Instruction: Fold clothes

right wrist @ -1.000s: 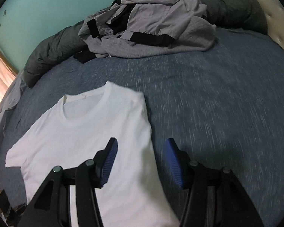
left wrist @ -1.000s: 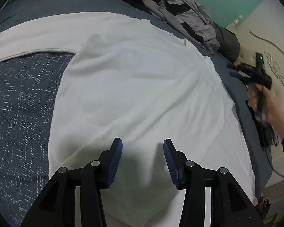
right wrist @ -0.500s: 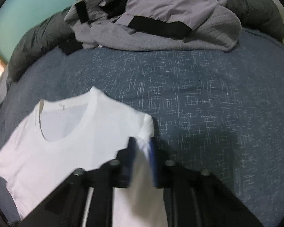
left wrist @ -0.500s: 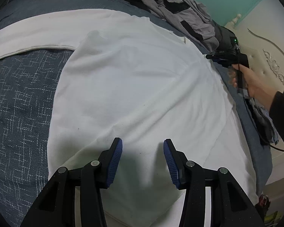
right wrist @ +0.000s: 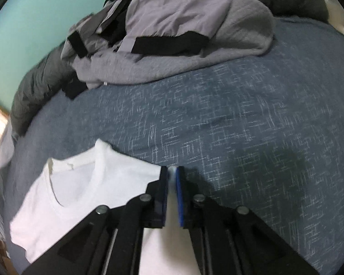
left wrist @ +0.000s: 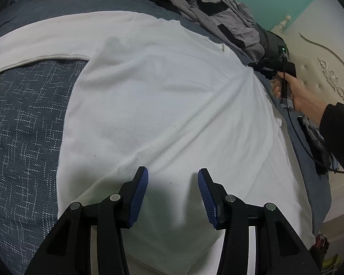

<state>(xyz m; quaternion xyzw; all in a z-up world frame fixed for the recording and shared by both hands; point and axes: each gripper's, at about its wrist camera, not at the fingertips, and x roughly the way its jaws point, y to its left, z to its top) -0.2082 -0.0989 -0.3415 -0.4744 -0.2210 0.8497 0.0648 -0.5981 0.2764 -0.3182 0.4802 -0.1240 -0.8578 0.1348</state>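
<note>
Spread flat across the blue patterned bedspread (right wrist: pixel 252 119), the white T-shirt (left wrist: pixel 162 105) fills most of the ground ahead of the left gripper (left wrist: pixel 173 184), whose blue pads stand apart just above the cloth with nothing between them. To that gripper's left the shirt's side edge runs forward and meets a sleeve that stretches away leftward, leaving a broad patch of bare bedspread on that side. Far ahead and to its right, the shirt's shoulder corner draws up into taut creases where the right gripper (left wrist: pixel 261 68), held in the person's right hand (left wrist: pixel 302 96), has it. Seen from the right wrist, the right gripper (right wrist: pixel 172 171) has a thin fold of white fabric between its nearly closed pads, and its jaws are easing apart slightly while the cloth is in them. The neckline lies to the left of those tongs, and the shirt's edge ends right at their tips. Ahead and to the right of them the bedspread lies bare and wide up to a heap of grey clothes (right wrist: pixel 172 34) with black trim, backed by a dark quilt (right wrist: pixel 34 96).
</note>
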